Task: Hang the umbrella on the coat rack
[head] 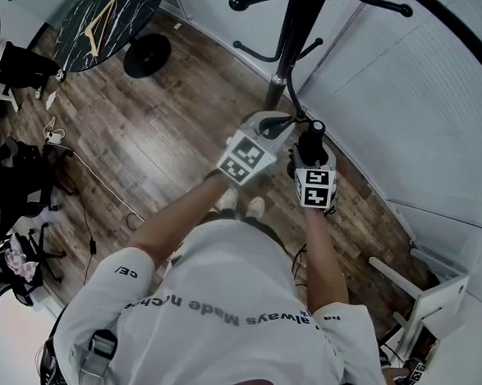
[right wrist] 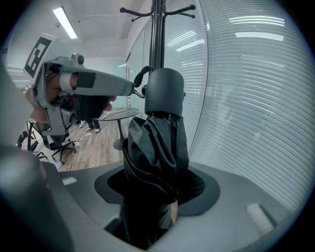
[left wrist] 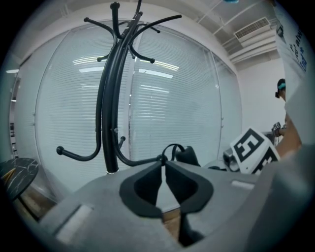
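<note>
A black coat rack [head: 286, 43] stands by the blind-covered glass wall, with curved hooks at several heights. A folded black umbrella [right wrist: 157, 142] stands upright between the jaws of my right gripper [right wrist: 155, 184], which is shut on its fabric body. Its rounded handle [right wrist: 165, 91] points up. A thin wrist strap [left wrist: 172, 147] loops from the handle into the tips of my left gripper [left wrist: 164, 162], which is shut on it. In the head view both grippers [head: 277, 126] [head: 312, 155] are side by side just in front of the rack's pole. A low hook [left wrist: 133, 160] curves toward the left gripper's tips.
A round black marble table [head: 114, 10] with a wooden hanger on it stands at the back left. Office chairs [head: 11, 180] and floor cables [head: 93, 185] are on the left. A white frame [head: 431, 304] stands at the right by the glass wall [head: 411, 117].
</note>
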The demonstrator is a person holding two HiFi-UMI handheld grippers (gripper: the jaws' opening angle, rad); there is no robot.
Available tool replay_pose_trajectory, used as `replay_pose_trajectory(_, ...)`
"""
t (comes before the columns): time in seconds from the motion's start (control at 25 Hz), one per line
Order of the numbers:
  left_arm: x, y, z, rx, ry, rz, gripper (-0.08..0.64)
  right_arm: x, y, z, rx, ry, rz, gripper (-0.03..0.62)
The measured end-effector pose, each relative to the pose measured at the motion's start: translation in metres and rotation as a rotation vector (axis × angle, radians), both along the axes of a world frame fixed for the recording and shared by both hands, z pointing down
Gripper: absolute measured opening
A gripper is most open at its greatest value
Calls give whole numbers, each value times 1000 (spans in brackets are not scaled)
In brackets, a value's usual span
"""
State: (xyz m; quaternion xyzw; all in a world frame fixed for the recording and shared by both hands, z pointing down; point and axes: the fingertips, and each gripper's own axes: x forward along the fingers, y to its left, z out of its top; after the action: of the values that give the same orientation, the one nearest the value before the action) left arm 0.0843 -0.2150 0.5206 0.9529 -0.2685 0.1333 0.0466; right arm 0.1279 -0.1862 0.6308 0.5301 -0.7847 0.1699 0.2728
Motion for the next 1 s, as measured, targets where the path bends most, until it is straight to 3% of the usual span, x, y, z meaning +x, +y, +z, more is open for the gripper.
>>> replay_pose_trajectory(1.0, 2, -19, 15, -7, -71, -24, 35, 10, -15, 27, -55, 14, -8, 242)
